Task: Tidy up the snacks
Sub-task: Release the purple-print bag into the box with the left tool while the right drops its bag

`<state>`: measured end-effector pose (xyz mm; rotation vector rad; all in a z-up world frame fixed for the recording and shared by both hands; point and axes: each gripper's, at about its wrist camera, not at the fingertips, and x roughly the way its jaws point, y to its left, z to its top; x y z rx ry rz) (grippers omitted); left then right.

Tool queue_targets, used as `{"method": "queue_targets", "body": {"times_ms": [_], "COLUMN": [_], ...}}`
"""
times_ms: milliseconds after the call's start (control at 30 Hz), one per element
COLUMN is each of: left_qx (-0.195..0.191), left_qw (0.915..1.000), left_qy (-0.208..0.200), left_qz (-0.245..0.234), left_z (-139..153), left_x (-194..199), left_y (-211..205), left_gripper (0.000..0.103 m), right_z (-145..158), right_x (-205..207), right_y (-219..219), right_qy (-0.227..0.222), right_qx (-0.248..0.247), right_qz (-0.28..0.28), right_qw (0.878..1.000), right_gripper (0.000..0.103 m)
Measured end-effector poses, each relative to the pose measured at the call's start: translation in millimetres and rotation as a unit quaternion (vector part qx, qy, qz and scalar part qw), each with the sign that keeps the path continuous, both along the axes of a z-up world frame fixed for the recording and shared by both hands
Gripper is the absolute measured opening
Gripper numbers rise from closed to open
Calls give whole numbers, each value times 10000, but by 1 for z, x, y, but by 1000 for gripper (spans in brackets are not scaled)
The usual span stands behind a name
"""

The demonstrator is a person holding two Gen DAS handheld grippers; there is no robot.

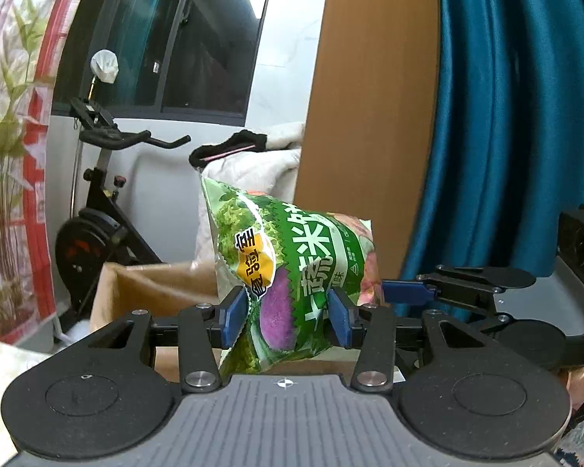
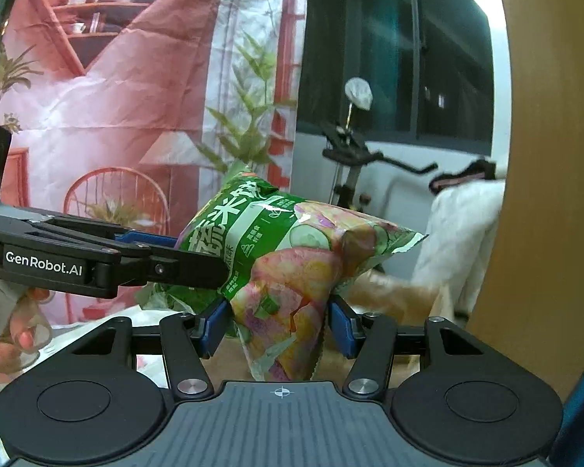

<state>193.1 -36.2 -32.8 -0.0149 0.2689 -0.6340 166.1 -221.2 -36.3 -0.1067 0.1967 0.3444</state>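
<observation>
A puffy green snack bag [image 1: 292,272] printed with vegetables hangs in the air, held by both grippers at once. In the left wrist view my left gripper [image 1: 288,313] is shut on the bag's lower end, its blue pads [image 1: 231,317] pinching the foil. The right gripper's blue finger [image 1: 407,292] reaches in from the right side. In the right wrist view my right gripper [image 2: 278,327] is shut on the other end of the same bag [image 2: 292,257], and the left gripper's black arm [image 2: 97,260] crosses in from the left. A hand [image 2: 15,334] shows at the lower left.
An open cardboard box [image 1: 152,292] sits below and behind the bag. Farther back stand an exercise bike [image 1: 97,202], a pile of white bedding [image 1: 253,171], a wooden panel [image 1: 370,116] and a teal curtain [image 1: 518,116]. A pink printed backdrop [image 2: 116,97] hangs at the left.
</observation>
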Motion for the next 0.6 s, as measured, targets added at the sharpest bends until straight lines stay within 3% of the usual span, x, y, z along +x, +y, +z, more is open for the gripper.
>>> {"method": "queue_targets", "body": {"times_ms": [267,600], "left_qx": [114,357], "left_qw": [9998,9973], "left_qy": [74,490], "left_qz": [155,416], "left_z": [11,-10], "left_x": [45,85], "left_y": [4,5], "left_gripper": [49,49], "right_z": [16,-13], "right_x": [66,130], "right_y": [-2,9], "right_qy": [-98,263], "right_qx": [-27,-73], "right_qz": [-56,-76], "right_qw": [9999,9996], "right_gripper": [51,51]}}
